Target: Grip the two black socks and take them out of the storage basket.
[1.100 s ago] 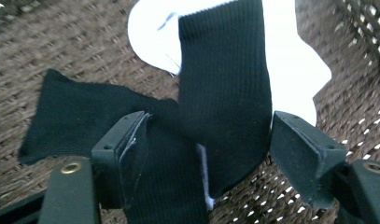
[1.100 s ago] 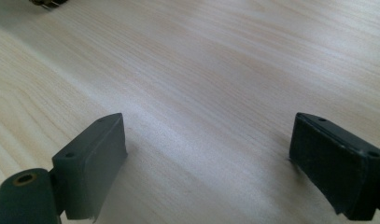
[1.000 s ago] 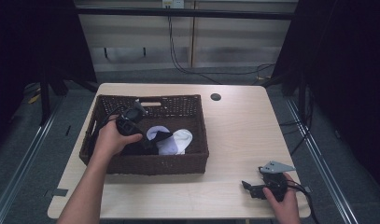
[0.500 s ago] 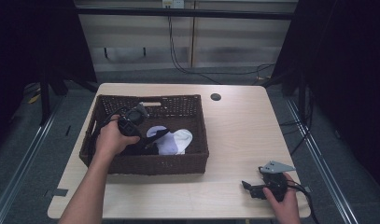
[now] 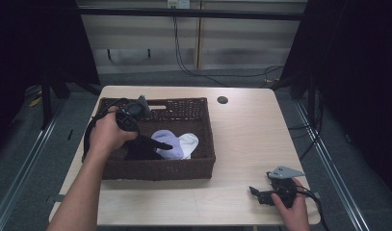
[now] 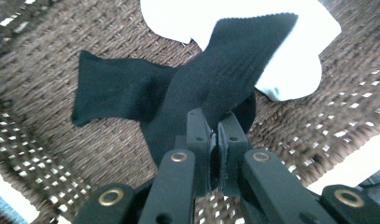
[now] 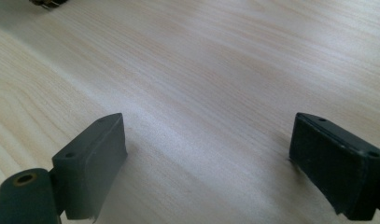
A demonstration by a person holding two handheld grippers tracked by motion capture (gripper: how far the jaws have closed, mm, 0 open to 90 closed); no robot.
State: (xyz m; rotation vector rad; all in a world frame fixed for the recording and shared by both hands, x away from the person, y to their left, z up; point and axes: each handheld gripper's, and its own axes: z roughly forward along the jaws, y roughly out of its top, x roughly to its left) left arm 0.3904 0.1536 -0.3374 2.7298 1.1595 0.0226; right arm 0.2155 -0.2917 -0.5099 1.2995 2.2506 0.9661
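Black hand-held gripper, brass-ringed screws, perhaps matte pads.

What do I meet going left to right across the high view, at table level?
Left gripper shut on the black sock → white socks → right wall of the wicker basket → bare table → right gripper, jaws open.
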